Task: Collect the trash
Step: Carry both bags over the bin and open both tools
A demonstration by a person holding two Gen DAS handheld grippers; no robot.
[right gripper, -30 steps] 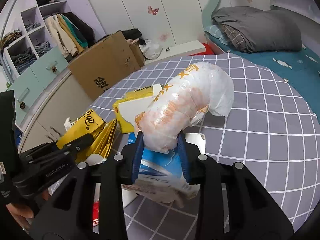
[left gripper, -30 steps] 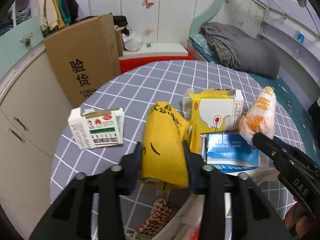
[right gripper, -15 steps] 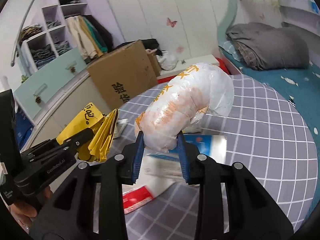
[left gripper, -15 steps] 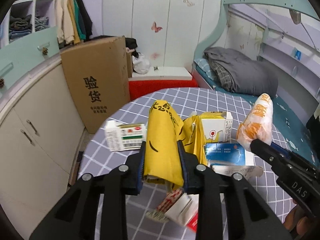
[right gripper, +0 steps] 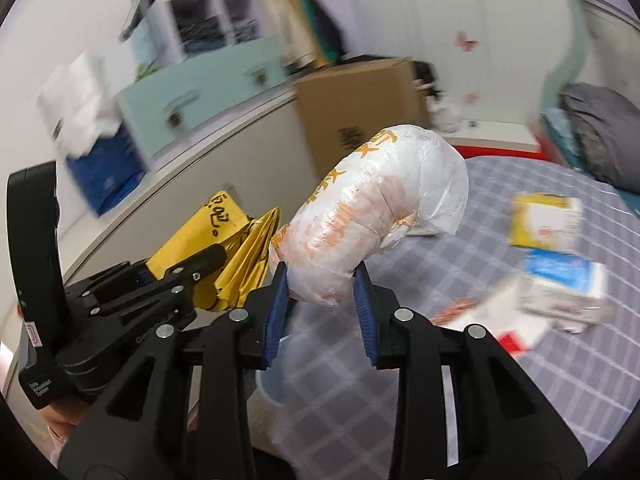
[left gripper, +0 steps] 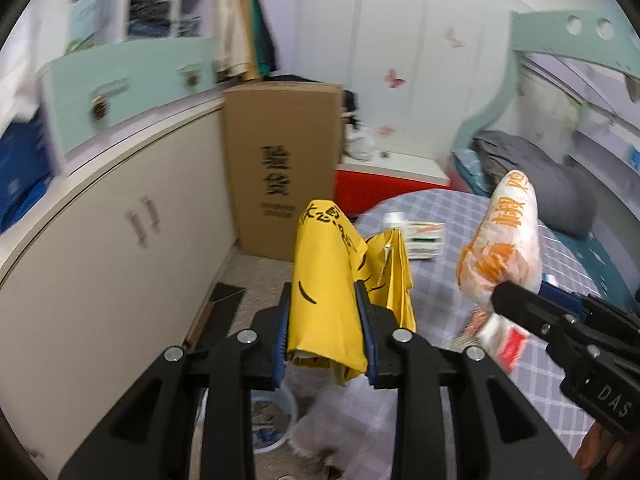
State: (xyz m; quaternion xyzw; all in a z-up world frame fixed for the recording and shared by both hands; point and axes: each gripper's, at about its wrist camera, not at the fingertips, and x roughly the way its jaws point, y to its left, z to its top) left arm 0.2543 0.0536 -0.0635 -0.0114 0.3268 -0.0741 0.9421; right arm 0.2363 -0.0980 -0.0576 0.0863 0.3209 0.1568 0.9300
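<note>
Currently both grippers are loaded and held off the near edge of the table [left gripper: 448, 208], which shows a grey-lilac checked cloth.

Left gripper [left gripper: 324, 340]: blue pads clamped on a yellow paper bag [left gripper: 324, 280] with black lettering, lower centre of the left wrist view. Its jaws have just been closing a little further, with the bag between them. The bag stands upright out of the fingers; a crumpled yellow flap hangs off its right side.

Right gripper [right gripper: 320, 308]: closed on a white plastic bag with orange print [right gripper: 376, 216], centre of the right wrist view. The bag bulges up and to the right above the fingers. The same bag appears right of centre in the left wrist view, with the right gripper's black finger across its lower end.

Still on the table: a yellow and white carton [right gripper: 544, 220] and a blue and white box [right gripper: 564, 276] at the right of the right wrist view, both blurred; a small white box with green print [left gripper: 424, 236] mid-frame in the left wrist view.

Background: a brown cardboard box [left gripper: 280, 168] upright against a cream cabinet [left gripper: 120, 240], upper centre. Something pale and rounded shows below both grippers; too blurred to identify.
</note>
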